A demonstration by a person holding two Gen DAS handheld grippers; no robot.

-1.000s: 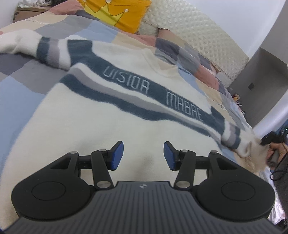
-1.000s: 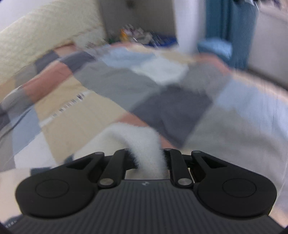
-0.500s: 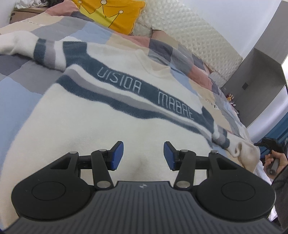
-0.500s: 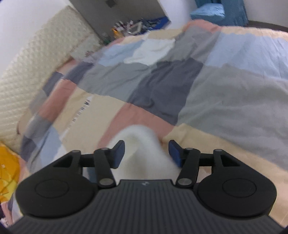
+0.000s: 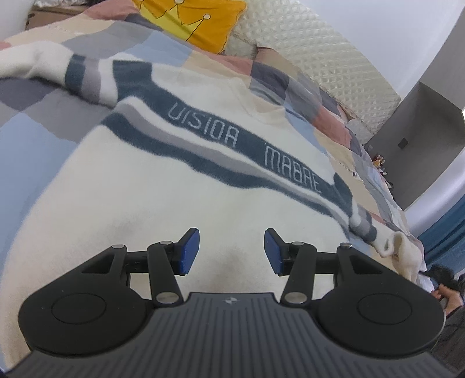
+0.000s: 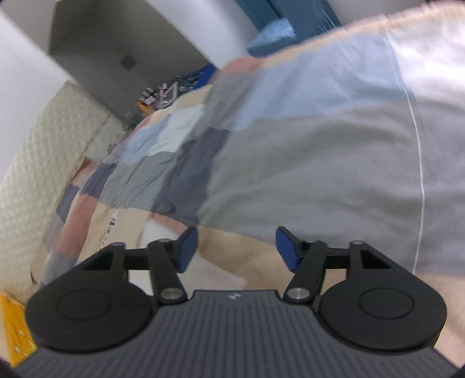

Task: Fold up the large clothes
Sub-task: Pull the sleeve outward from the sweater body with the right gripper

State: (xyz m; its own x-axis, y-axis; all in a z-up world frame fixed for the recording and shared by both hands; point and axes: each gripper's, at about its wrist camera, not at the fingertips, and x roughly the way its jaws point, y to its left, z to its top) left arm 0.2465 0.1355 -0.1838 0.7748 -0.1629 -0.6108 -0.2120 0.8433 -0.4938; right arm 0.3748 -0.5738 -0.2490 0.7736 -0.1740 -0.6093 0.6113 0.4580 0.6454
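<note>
Left claw (image 5: pixel 231 251): blue pads spread, nothing between them, hovering over the lower body of the sweater (image 5: pixel 180 186)

Sweater: cream knit, lying face up and spread flat on the bed's quilt (image 5: pixel 26 125). 2 dark blue bands with a grey one cross the chest; the upper band carries pale lettering. Neckline points toward the headboard (image 5: pixel 319 55). 1 sleeve (image 5: pixel 58 69) runs out to the upper left, striped blue and grey near the shoulder. The other sleeve (image 5: pixel 386 241) lies at the right edge of the view, its cuff bunched and slightly raised

Yellow pillow (image 5: pixel 200 20) with a crown outline sits at the head of the bed, beyond the neckline

A hand (image 5: pixel 449 299) shows at the far right, low in the left view, partly cut off

Right claw (image 6: pixel 237 250): pads spread apart, empty, over the patchwork quilt (image 6: pixel 290 162). View is blurred. A pale fuzzy patch lies below the left pad; cannot tell whether it is sweater. Grey cabinet (image 6: pixel 116 55) and clutter in the background
</note>
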